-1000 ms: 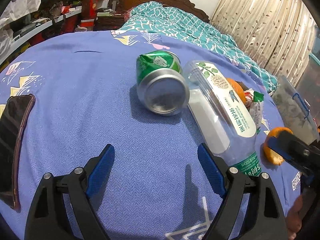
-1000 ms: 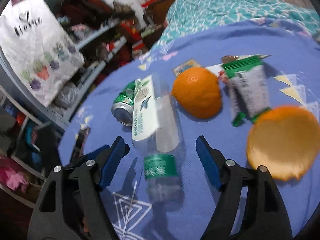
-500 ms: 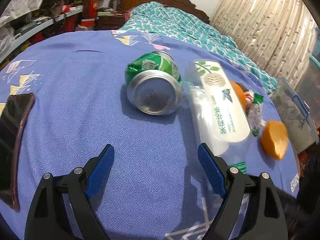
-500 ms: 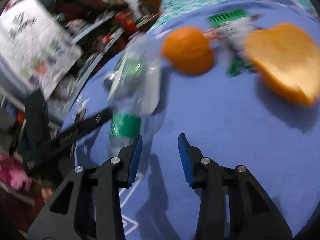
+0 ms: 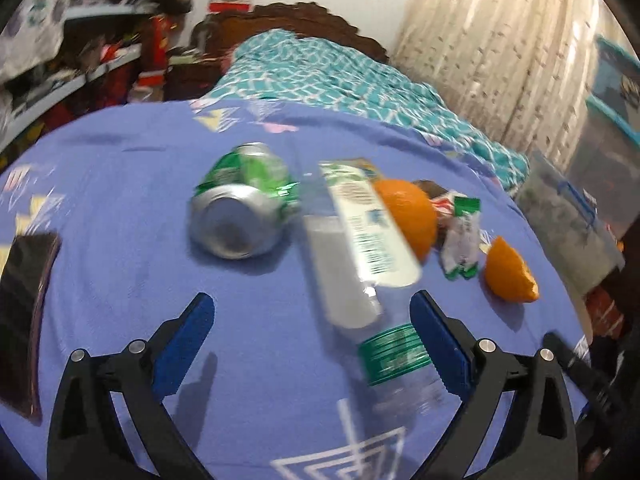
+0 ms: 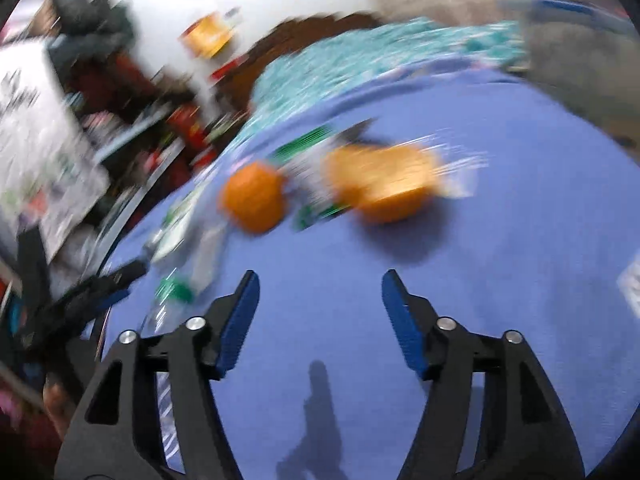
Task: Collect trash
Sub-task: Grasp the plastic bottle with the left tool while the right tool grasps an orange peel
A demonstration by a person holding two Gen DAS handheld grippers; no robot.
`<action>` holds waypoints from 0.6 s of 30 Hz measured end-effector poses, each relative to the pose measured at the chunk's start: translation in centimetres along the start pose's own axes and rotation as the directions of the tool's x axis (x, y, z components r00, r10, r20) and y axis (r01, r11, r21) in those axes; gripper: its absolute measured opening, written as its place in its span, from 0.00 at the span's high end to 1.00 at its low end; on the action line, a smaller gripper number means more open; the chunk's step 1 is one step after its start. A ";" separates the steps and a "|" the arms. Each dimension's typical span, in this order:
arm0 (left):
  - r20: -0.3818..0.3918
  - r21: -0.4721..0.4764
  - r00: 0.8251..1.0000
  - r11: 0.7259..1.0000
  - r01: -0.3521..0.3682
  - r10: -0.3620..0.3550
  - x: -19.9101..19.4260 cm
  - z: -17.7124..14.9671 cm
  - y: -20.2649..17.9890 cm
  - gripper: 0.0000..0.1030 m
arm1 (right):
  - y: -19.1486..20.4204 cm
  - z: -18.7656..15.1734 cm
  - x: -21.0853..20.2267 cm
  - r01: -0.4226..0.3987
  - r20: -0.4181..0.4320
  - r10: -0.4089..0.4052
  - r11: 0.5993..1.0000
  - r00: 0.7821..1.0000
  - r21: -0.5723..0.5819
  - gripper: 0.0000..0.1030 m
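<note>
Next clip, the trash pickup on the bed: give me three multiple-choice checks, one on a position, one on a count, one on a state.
1. In the left wrist view, where does the crushed green and silver drink can lie relative to the clear plastic bottle with the white label?
A. left of it
B. right of it
C. on top of it

2. How many orange peel pieces lie on the blue bedsheet?
A. one
B. two
C. four

3. What state is the left hand-held gripper in?
A. shut on the can
B. shut on a wrapper
C. open

Key: 1 A, the can sits left of the bottle. 2 B, one domed peel and one wedge-like piece. 3 C, its blue pads stand wide apart.
</note>
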State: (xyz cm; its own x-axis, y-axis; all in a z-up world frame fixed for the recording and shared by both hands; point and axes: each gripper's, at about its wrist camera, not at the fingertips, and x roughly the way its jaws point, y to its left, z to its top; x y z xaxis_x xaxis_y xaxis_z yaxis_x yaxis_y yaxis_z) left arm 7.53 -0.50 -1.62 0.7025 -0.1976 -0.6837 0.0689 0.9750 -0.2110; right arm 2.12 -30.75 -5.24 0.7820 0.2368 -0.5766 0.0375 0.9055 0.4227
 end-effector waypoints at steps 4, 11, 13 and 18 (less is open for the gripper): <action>-0.036 0.002 0.999 1.000 -0.016 0.016 2.1 1.0 -1.7 0.08 | -3.7 1.4 -0.2 0.053 0.009 -0.055 0.988 0.998 0.145 0.19; -0.062 0.048 0.995 0.996 -0.079 0.082 5.0 1.4 -3.3 0.08 | -2.1 3.3 4.1 0.078 -0.092 -0.076 0.997 0.993 0.016 0.06; -0.064 0.064 0.992 0.992 -0.106 0.110 5.8 1.2 -3.5 0.08 | -1.2 3.3 5.2 0.094 -0.113 -0.097 0.995 0.989 -0.030 0.06; -0.107 0.009 0.990 0.996 -0.092 0.093 6.6 1.4 -2.2 0.08 | 0.0 4.3 8.2 0.147 -0.139 -0.158 0.985 0.978 -0.091 0.06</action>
State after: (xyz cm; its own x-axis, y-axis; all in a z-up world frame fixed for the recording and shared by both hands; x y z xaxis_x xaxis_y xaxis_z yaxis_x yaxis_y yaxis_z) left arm 13.00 -3.76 -4.68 0.6263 -0.1159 -0.7709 0.0100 0.9900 -0.1407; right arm 11.21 -30.35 -7.00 0.6720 0.1370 -0.7277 0.0947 0.9588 0.2680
